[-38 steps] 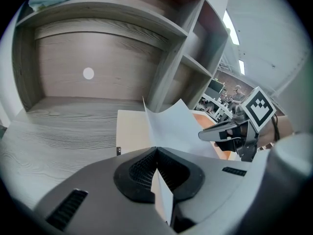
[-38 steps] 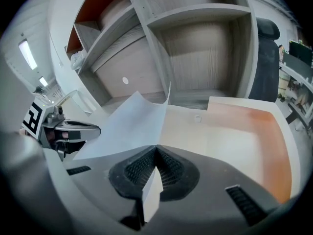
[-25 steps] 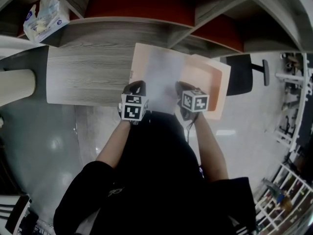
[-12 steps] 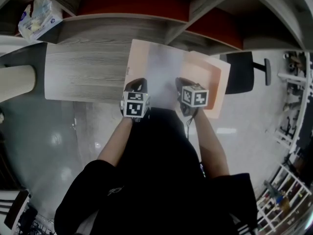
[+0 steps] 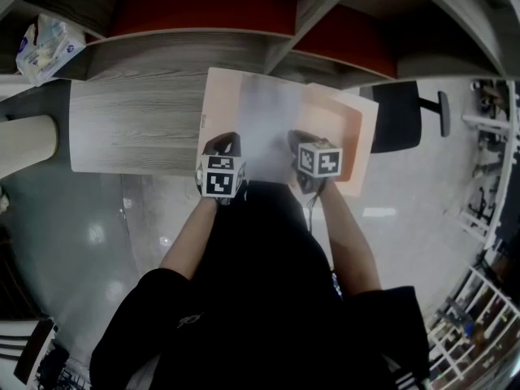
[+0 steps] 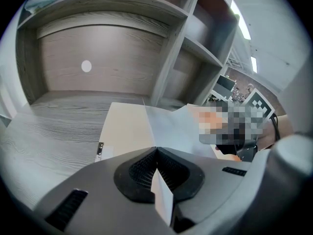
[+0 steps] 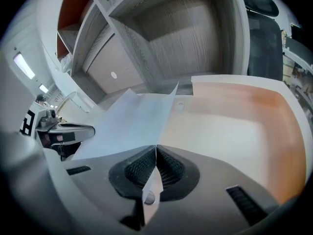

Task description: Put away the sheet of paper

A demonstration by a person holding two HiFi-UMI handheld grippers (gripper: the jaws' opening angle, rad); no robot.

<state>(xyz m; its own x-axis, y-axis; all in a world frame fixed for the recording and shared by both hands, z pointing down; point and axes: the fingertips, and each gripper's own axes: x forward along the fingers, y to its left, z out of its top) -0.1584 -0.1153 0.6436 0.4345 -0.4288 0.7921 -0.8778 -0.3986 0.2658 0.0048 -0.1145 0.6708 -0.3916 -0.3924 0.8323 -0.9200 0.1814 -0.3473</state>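
White sheet of paper [image 5: 264, 120], clenched by my left gripper [image 6: 156, 153] and right gripper [image 7: 155, 152], lies over the open folder [image 5: 343, 132], which I judge halfway filed.

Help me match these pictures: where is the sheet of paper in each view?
Head view: sheet of paper at picture centre.
Left gripper view: sheet of paper right of centre.
Right gripper view: sheet of paper left of centre.
Shared landmark: peach folder beneath it.

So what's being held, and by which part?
Both are shut on the white sheet of paper: the left gripper pinches its near edge by the left corner, the right gripper by the right corner.
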